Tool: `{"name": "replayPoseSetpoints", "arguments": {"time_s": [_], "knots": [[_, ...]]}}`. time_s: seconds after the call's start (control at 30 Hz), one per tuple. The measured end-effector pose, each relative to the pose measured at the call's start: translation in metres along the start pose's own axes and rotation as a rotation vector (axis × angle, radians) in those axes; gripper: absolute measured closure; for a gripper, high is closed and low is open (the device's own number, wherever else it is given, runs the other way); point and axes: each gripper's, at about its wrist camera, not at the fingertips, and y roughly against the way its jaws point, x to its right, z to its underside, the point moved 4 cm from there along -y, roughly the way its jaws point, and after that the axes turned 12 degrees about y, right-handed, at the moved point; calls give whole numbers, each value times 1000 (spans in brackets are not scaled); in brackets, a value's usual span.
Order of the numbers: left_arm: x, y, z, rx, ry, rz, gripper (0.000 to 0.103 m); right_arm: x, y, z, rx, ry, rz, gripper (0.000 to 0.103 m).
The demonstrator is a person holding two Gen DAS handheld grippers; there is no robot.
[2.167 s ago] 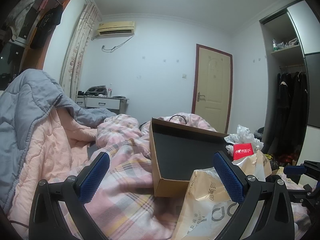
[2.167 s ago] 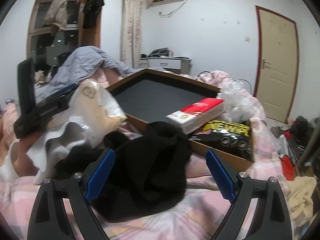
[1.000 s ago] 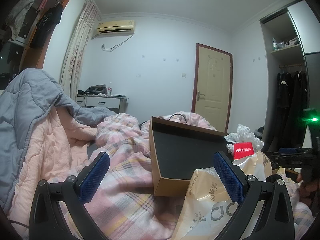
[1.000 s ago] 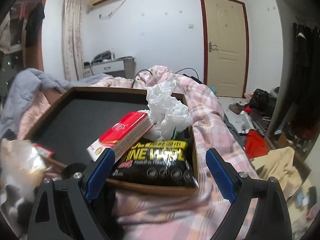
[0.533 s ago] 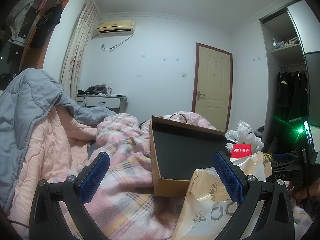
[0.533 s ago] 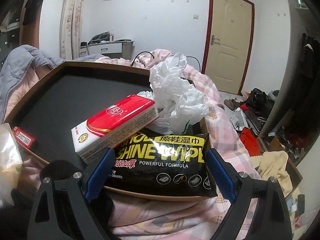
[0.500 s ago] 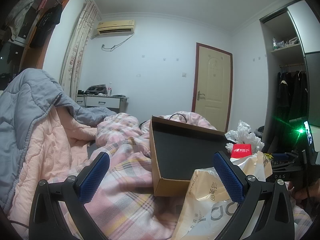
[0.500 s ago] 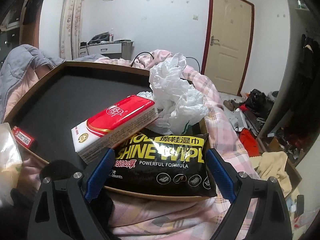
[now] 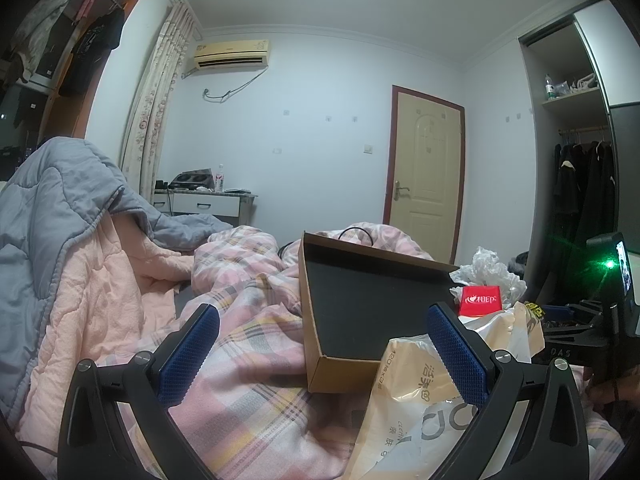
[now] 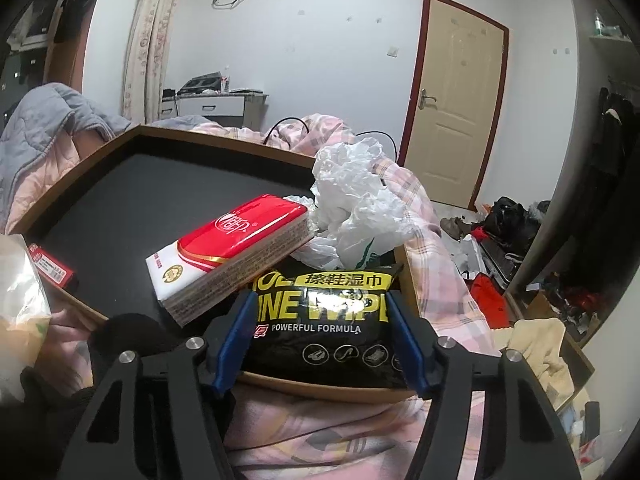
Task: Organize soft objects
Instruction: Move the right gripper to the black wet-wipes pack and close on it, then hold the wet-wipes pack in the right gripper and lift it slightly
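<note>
A black pack of shoe wipes [image 10: 320, 340] lies on the near right corner of a shallow cardboard box [image 10: 224, 140]. My right gripper [image 10: 320, 296] straddles the pack, and its closing jaws press on the pack's two sides, which bulges between the blue pads. A red and white tissue pack [image 10: 236, 248] leans on the wipes, with a crumpled white plastic bag [image 10: 356, 196] behind it. My left gripper [image 9: 322, 312] hangs open over the plaid bedding, holding nothing. A beige tissue bag [image 9: 420, 400] lies under its right finger.
A small red packet [image 10: 52, 268] lies at the box's left edge, and a black fuzzy garment [image 10: 128, 332] is beside my left finger. A pink and grey quilt [image 9: 80, 260] is heaped at the left. Floor clutter [image 10: 512, 232] and a wardrobe [image 9: 580, 200] lie to the right.
The right gripper swung from the black garment to the box corner, drew close to the wipes pack and narrowed its jaws onto it. The left gripper stayed still.
</note>
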Motion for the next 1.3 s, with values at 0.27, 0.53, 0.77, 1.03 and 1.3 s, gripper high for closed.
{"name": "replayPoseSetpoints", "arguments": {"time_s": [0.27, 0.53, 0.77, 1.03, 1.3], "knots": [[0, 0, 0, 0, 0, 0, 0, 5, 4, -1, 39, -61, -1, 67], [1, 0, 0, 0, 0, 0, 0, 7, 9, 2, 73, -108, -7, 82], [1, 0, 0, -1, 0, 0, 0, 15, 5, 4, 64, -150, -6, 87], [1, 0, 0, -1, 0, 0, 0, 3, 1, -3, 39, -84, -66, 39], [1, 0, 0, -1, 0, -1, 0, -12, -22, -10, -89, 25, -116, 31]]}}
